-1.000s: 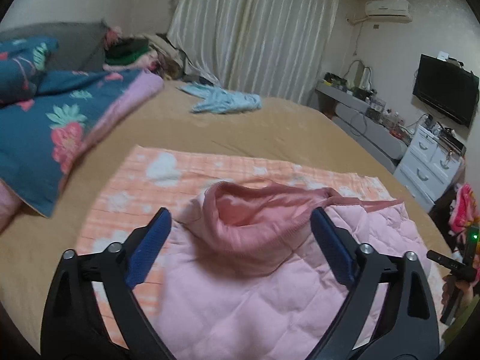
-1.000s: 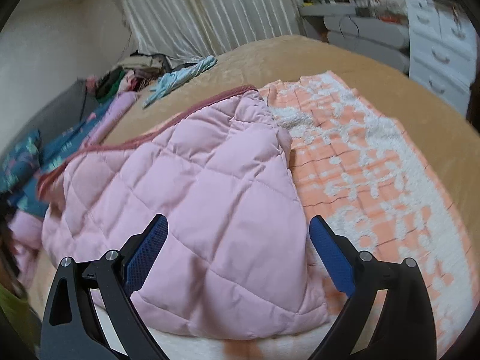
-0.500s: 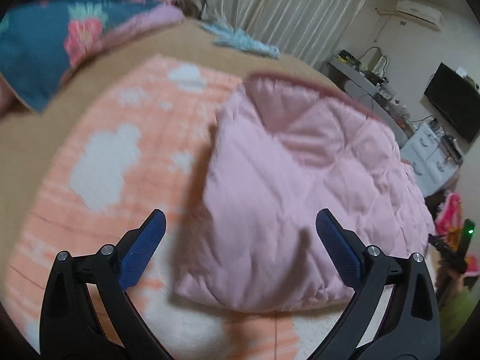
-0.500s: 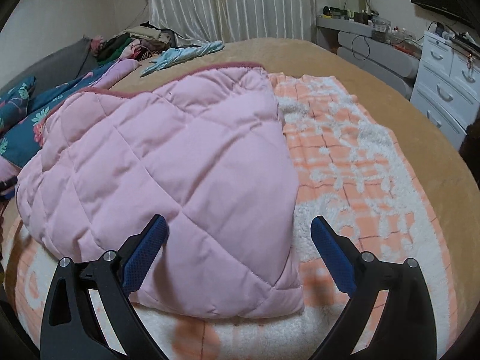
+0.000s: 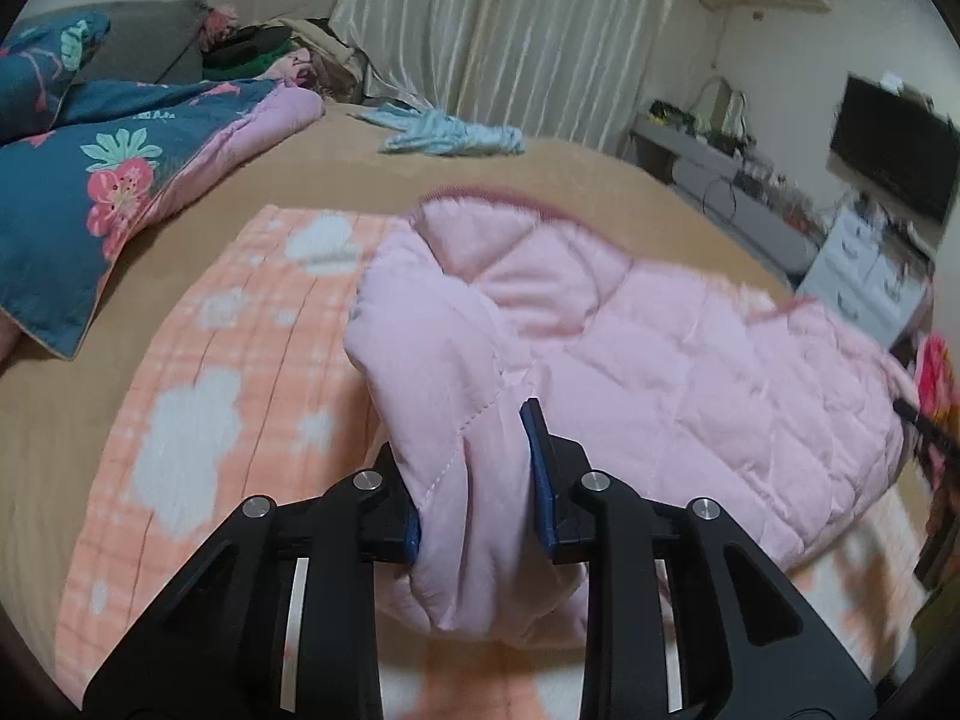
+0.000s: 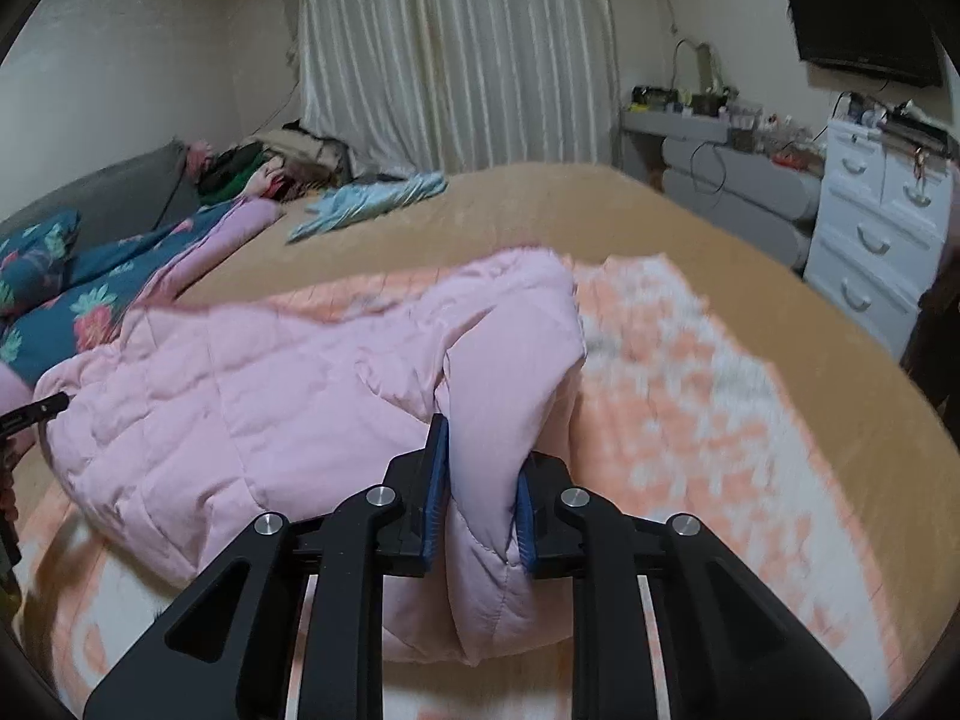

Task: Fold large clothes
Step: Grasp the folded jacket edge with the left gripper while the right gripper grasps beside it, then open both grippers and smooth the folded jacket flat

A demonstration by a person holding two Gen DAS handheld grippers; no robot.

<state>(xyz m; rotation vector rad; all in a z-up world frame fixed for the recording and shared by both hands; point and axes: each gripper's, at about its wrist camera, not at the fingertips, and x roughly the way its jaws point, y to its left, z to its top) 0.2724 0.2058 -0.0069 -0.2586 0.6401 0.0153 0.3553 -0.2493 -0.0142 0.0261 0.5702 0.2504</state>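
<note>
While both tongs, left [image 5: 474, 480] and right [image 6: 477, 498], pinch its near edge, the pink quilted jacket [image 5: 660, 360] lies folded.

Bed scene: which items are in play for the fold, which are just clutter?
In play:
pink quilted jacket
left gripper, shut on it
right gripper, shut on it
orange checked blanket, under it

Clutter:
floral duvet
light blue garment
clothes pile
white drawers
TV

Dim, warm indoor light with soft shadows; fisheye bending and dark vignetted corners; motion blur smears the pink quilted jacket [image 5: 690, 360] edges.
</note>
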